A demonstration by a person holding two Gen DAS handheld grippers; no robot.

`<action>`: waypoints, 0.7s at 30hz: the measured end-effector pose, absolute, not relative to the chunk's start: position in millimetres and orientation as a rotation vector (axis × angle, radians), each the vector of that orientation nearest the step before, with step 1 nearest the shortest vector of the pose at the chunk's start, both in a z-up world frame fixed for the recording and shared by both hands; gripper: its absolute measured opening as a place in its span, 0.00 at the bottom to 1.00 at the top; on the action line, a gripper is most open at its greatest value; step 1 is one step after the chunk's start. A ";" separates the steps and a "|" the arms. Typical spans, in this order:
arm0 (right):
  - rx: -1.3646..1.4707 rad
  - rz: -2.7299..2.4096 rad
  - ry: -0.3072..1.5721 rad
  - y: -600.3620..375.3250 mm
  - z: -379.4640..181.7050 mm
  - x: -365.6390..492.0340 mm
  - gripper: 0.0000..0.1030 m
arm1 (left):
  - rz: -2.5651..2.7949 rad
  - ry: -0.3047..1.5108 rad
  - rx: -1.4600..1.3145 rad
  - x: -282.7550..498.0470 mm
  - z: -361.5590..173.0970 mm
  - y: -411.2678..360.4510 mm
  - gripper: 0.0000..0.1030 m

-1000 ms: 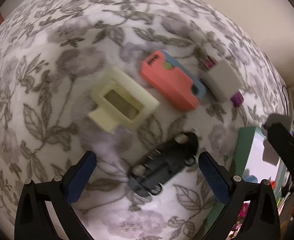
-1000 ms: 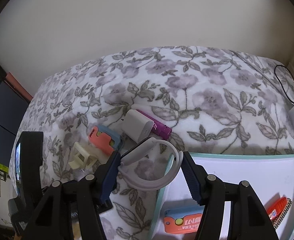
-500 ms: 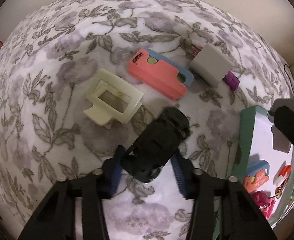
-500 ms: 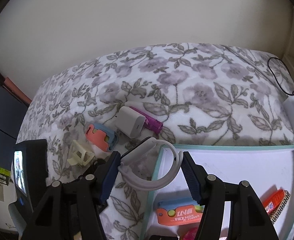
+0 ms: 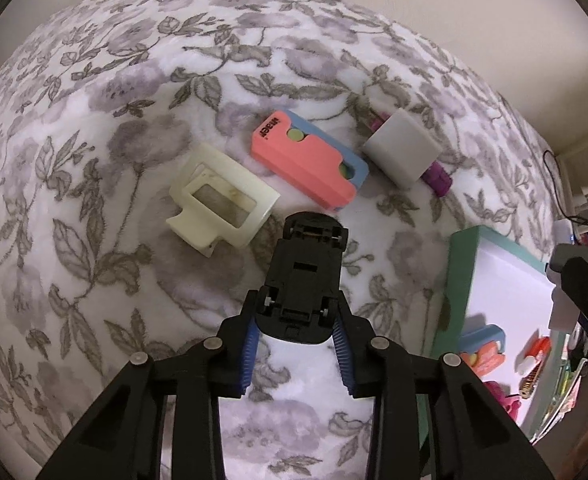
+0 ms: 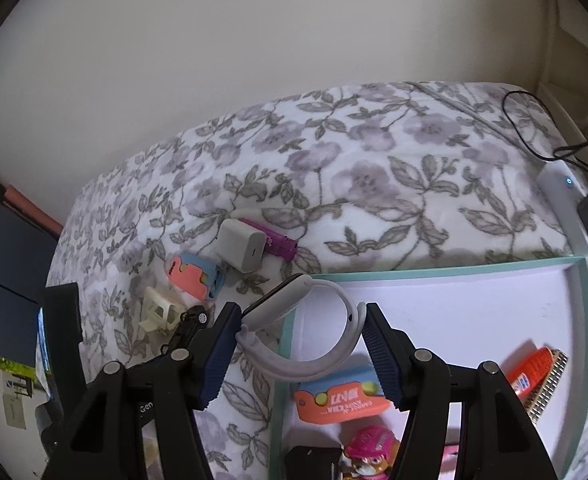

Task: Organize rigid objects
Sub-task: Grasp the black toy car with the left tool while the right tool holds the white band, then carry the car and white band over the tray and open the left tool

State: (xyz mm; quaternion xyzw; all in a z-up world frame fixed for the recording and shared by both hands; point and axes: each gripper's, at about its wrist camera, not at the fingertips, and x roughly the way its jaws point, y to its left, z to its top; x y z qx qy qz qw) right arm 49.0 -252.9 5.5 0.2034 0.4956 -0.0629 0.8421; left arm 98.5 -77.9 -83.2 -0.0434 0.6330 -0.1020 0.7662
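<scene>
The toy car [image 5: 306,276] is pinched at its near end between the pads of the left gripper [image 5: 297,330], belly up, its wheels showing, and its far end pointing away over the bed [image 5: 94,160]. It appears to be lifted clear of the blanket, presumably for carrying to the tray [image 5: 460,276] that lies to the right of this gripper. Just past the car's far end lie the cream clip [image 5: 222,204], ahead and left, and the pink case [image 5: 308,164], ahead; farther right sit the white charger [image 5: 402,150] and the purple stick [image 5: 438,174] touching it. These four are still to be sorted, it seems.

The watch [image 6: 294,328] is held by its band loop in the right gripper [image 6: 300,348], the jaws only part closed against the loop, which bows between them. The watch hangs over the tray's left rim [image 6: 286,336], so a release here could let it catch on that edge. Beyond the rim, the tray floor ahead and right is bare white, with ample room; the orange case [image 6: 334,400] and a figure [image 6: 368,452] lie below the gripper, and an orange tube [image 6: 530,372] to the right.
</scene>
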 end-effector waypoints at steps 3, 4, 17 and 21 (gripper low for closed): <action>0.460 -0.147 1.036 -261.6 10.7 40.3 0.63 | -0.240 1.370 -0.121 98.2 -72.4 -70.9 0.34; 0.464 -0.151 1.034 -263.1 11.7 38.5 0.63 | -0.249 1.370 -0.136 96.1 -67.7 -67.6 0.33; 0.482 -0.235 0.999 -294.8 35.5 0.6 0.63 | -0.333 1.316 -0.212 86.6 -31.6 -54.9 0.33; 0.500 -0.287 0.995 -310.0 39.5 -20.0 0.63 | -0.376 1.276 -0.201 81.7 -14.7 -68.0 0.33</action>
